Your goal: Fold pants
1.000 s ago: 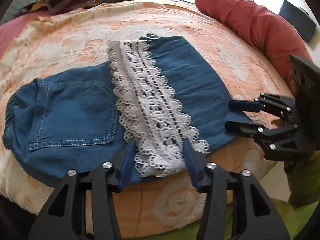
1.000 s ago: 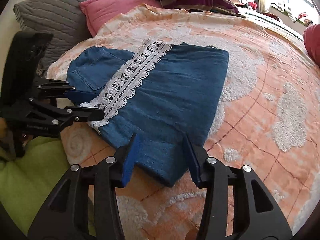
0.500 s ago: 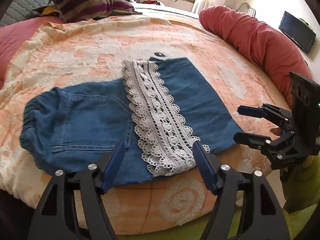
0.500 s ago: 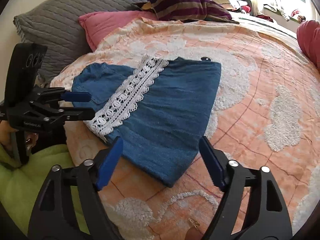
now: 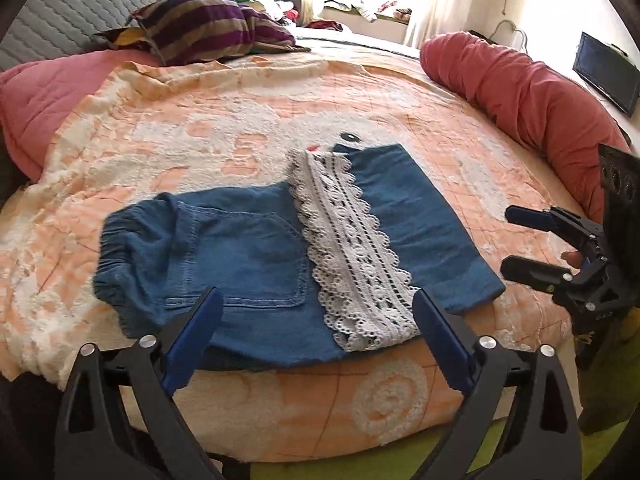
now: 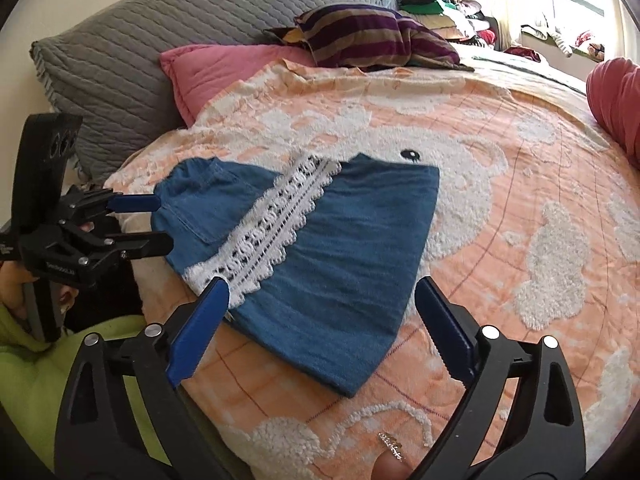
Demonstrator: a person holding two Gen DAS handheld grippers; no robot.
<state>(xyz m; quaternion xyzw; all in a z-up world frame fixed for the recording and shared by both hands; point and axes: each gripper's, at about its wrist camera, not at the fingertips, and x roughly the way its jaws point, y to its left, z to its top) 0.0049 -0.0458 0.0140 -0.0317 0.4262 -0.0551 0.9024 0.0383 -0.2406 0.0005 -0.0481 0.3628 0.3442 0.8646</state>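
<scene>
The pants (image 5: 288, 256), blue denim with a white lace band (image 5: 352, 248), are seen lying folded on the orange-and-white bedspread (image 5: 224, 120) near the bed's near edge. The lace (image 6: 276, 228) runs across the upper layer, and a back pocket (image 5: 256, 264) is shown on the part left of it in the left wrist view. The left gripper (image 5: 316, 344) is held with its jaws spread wide, nothing gripped, just short of the near edge of the pants. The right gripper (image 6: 320, 332) is likewise spread wide and empty, poised over the folded corner nearest it. Each gripper is also caught by the other's camera, apart from the cloth: the right gripper (image 5: 516, 240) at the right of the pants, the left gripper (image 6: 156, 224) at their left. A grey pillow (image 6: 132, 56), a pink pillow (image 6: 216, 68), a striped cushion (image 6: 372, 32) and a red bolster (image 5: 520, 92) are seen on the bed.
</scene>
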